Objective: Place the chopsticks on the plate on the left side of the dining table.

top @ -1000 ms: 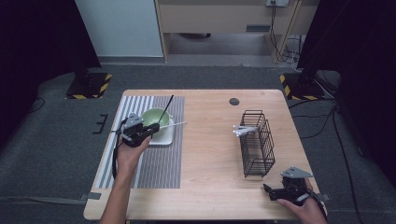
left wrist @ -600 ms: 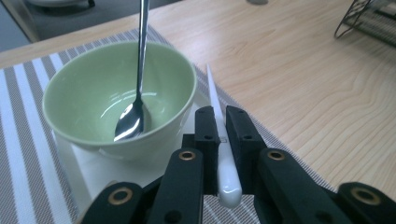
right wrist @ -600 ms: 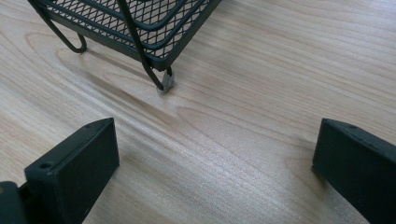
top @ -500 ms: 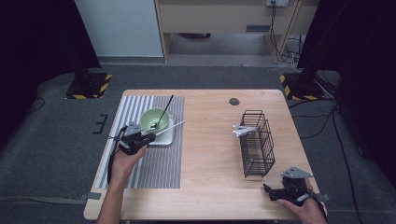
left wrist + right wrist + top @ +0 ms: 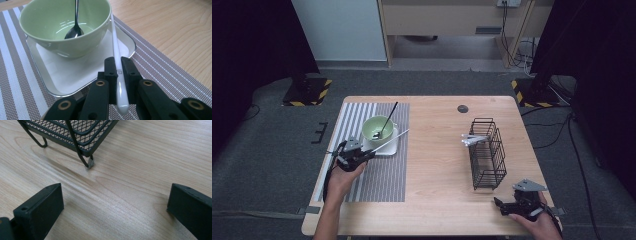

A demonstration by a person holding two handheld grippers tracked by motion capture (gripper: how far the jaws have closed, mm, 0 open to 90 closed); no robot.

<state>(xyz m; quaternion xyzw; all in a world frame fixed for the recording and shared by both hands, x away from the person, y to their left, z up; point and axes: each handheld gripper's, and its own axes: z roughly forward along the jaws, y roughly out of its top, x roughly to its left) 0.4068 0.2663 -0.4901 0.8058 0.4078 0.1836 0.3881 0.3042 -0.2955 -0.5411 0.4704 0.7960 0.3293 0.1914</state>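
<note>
Two grippers are under my hands here, and I start from the biggest thing: the pale wooden surface (image 5: 437, 165), smooth with a long flowing grain, which carries everything else. On its left half lies a striped placemat (image 5: 382, 175), woven in grey and white bands, there, I judge, to mark out a place setting. Toward the right stands a black wire basket (image 5: 487, 155), tall and narrow with mesh sides and bent wire feet, with what looks like pale cutlery poking over its rim, so I take it as the store for utensils. On the mat sits a square white plate (image 5: 62, 82) with rounded corners and a glossy rim, and on it a pale green bowl (image 5: 50, 27), glazed and round, with a dark metal spoon (image 5: 75, 30) leaning inside, its bowl resting at the bottom. My left gripper (image 5: 117, 67) has its jaws clamped on a slim white chopstick (image 5: 116, 52), smooth and shiny, held near its thick end just over the plate's near corner, so that its length runs past the bowl's side toward the far rim; I judge this grip lets me set it down by the bowl. My right gripper (image 5: 115, 212) rests low near the basket's foot, jaws wide apart and empty.
</note>
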